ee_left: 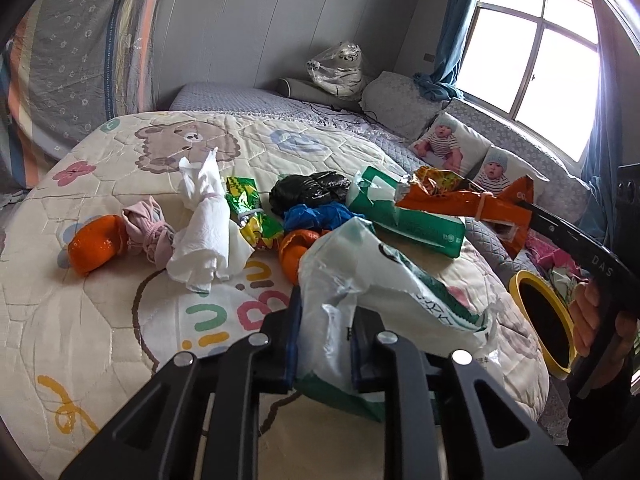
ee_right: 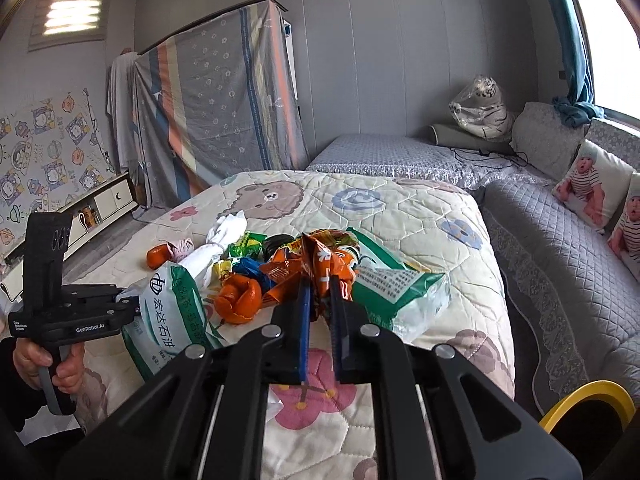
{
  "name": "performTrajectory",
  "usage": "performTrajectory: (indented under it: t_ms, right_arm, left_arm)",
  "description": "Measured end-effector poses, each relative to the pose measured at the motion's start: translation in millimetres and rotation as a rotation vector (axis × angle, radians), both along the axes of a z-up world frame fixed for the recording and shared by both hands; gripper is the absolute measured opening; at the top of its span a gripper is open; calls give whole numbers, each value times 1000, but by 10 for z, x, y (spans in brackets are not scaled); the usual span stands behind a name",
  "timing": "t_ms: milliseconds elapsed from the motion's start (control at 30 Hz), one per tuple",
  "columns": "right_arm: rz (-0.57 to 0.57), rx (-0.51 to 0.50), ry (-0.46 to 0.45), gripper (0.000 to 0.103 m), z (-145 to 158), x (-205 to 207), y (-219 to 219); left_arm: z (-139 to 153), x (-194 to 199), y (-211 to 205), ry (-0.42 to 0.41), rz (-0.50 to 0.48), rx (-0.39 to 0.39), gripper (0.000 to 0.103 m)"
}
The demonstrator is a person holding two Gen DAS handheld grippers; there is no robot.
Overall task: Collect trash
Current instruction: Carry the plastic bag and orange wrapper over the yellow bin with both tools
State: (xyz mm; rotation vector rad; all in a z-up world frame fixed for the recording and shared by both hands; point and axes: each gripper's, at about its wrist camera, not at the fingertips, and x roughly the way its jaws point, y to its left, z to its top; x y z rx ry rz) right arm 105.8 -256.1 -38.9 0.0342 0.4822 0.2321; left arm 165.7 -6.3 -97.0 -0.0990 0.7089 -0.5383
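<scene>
A pile of trash lies on the quilted bed. My left gripper is shut on a white and green plastic bag, also in the right wrist view. My right gripper is shut on an orange snack wrapper, held above the bed. On the quilt lie white tissue, a green candy wrapper, a black bag, a blue bag, orange peels, pink cloth and a second green and white bag.
A yellow-rimmed trash bin stands beside the bed on the right, also in the right wrist view. A grey sofa with baby-print cushions runs along the window wall. A draped wardrobe stands behind.
</scene>
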Motion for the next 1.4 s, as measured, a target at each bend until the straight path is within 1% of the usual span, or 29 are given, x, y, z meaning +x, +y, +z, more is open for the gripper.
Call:
performTrajectory:
  t_ms: [300, 467, 600, 933, 1400]
  right_arm:
    - [-37, -16, -59, 8, 192, -140, -58]
    - [-60, -21, -75, 8, 246, -195, -123]
    - [-86, -26, -87, 8, 280, -248, -200]
    - [-192, -32, -111, 8, 314, -449, -514]
    - [-406, -39, -104, 8, 255, -867, -1252]
  left_arm:
    - [244, -130, 122, -60, 29, -17, 17]
    - [350, -139, 82, -80, 30, -15, 17]
    - [425, -137, -15, -95, 10, -15, 17]
    - [543, -123, -478, -102, -69, -12, 17]
    - [720, -214, -1475, -134, -287, -7, 17]
